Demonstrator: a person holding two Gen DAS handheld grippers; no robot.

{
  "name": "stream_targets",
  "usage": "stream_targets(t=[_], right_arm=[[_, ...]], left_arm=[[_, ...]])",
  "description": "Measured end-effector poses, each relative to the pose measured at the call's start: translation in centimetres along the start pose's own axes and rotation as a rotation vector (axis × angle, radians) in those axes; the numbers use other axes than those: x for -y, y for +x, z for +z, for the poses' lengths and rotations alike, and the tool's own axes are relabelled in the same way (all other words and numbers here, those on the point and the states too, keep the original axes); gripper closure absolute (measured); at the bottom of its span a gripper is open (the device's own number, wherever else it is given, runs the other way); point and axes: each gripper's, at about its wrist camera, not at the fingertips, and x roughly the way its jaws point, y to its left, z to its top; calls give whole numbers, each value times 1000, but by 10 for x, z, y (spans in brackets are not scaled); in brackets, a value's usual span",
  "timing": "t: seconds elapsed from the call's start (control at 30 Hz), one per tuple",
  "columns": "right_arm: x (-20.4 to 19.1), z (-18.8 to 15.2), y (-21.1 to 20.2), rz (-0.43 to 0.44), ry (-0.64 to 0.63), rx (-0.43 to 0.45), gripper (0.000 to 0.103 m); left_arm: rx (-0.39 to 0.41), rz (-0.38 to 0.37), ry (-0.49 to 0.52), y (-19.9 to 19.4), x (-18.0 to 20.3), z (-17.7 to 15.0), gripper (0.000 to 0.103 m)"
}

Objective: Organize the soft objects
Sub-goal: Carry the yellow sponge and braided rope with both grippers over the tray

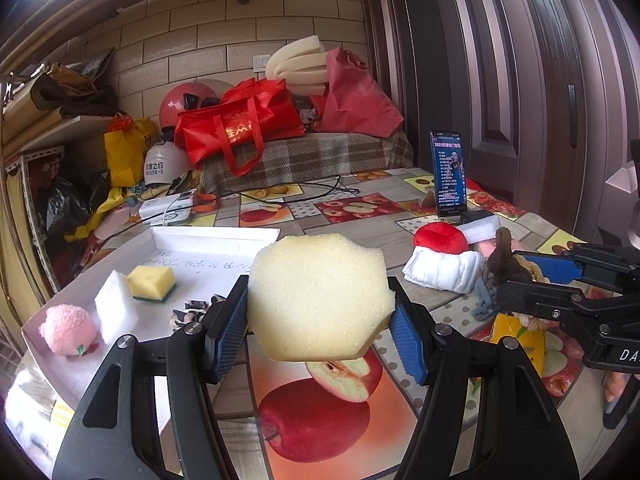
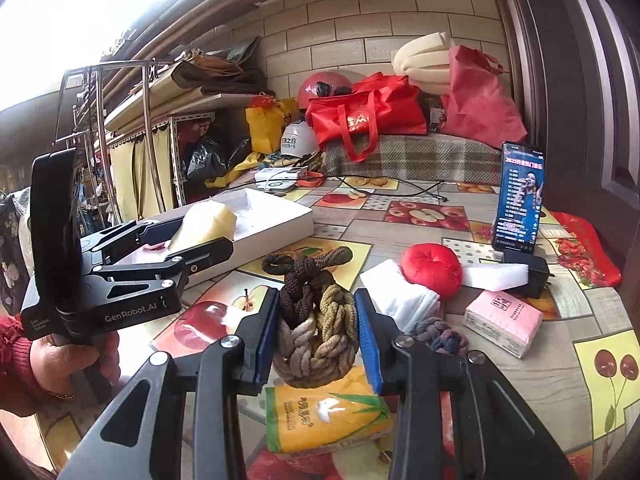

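Above fruit-print tablecloth (image 1: 352,236), left hand-held gripper (image 1: 318,320) pinches yellow sponge (image 1: 320,300); right hand-held gripper (image 2: 318,330) apparently squeezes braided rope bundle (image 2: 314,316).

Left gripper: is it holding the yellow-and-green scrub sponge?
No, the left gripper is clamped on a plain pale yellow foam sponge; the yellow-and-green scrub sponge sits in the white tray.

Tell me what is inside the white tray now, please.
In the white tray lie a pink plush ball, a white foam block, a yellow-green sponge and handwriting. The left gripper and its sponge hide part of a patterned item.
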Motion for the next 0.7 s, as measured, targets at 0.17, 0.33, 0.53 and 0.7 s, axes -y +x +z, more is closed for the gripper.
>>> stream_targets(t=[0.17, 0.33, 0.53, 0.7], right_arm=[[-34, 6, 20, 44, -60, 10, 67], [-55, 13, 41, 67, -80, 6, 66], [-73, 25, 74, 68, -63, -8, 66], [-86, 36, 105, 47, -54, -11, 66]], left_arm=[[9, 67, -10, -11, -22, -5, 38], [4, 188, -73, -15, -65, -11, 38], [-18, 305, -147, -14, -123, -18, 37], [-36, 352, -198, -2, -158, -19, 37]])
